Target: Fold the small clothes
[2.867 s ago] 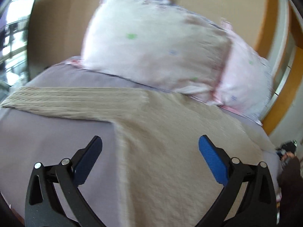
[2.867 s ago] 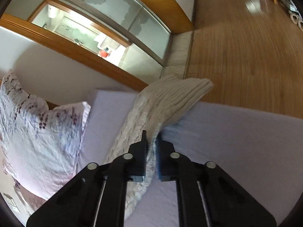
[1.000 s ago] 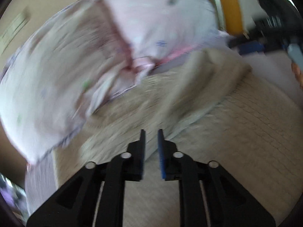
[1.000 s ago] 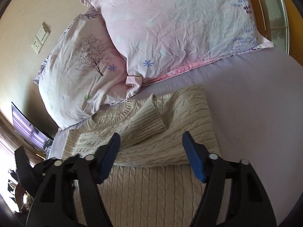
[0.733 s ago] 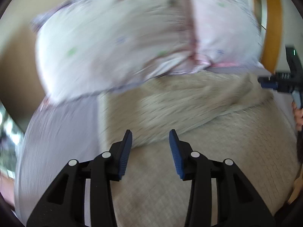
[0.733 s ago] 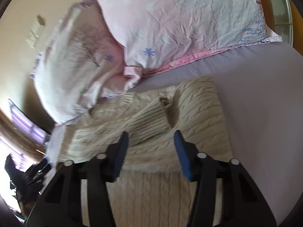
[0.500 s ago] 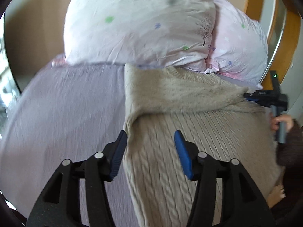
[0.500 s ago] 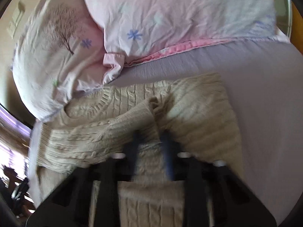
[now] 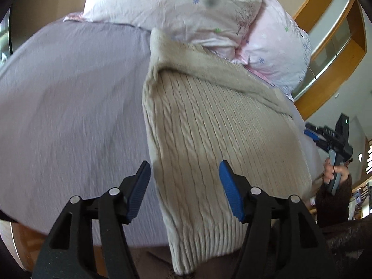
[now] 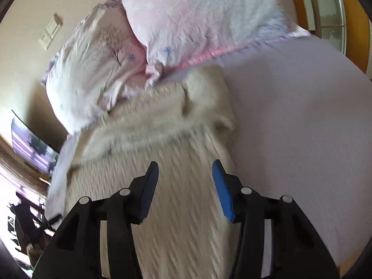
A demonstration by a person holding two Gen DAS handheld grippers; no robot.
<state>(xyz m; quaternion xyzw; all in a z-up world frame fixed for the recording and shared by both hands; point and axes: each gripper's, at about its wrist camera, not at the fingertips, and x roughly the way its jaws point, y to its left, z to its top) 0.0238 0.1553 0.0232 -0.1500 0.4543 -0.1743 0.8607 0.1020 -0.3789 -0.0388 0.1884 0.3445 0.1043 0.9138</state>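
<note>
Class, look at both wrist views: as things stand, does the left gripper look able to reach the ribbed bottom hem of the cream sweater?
Probably yes. The left gripper is open above the sweater, and the ribbed hem lies just below its fingers with nothing over it. The right gripper, also open, is off to the side.

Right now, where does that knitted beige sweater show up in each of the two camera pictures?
Left wrist view: the sweater fills the centre and lower right, running up from between the open left gripper to the pillows.
Right wrist view: the sweater lies centre and lower left, beneath the open right gripper.
Shared landmark: the pink flowered pillows at the sweater's far end.
</note>
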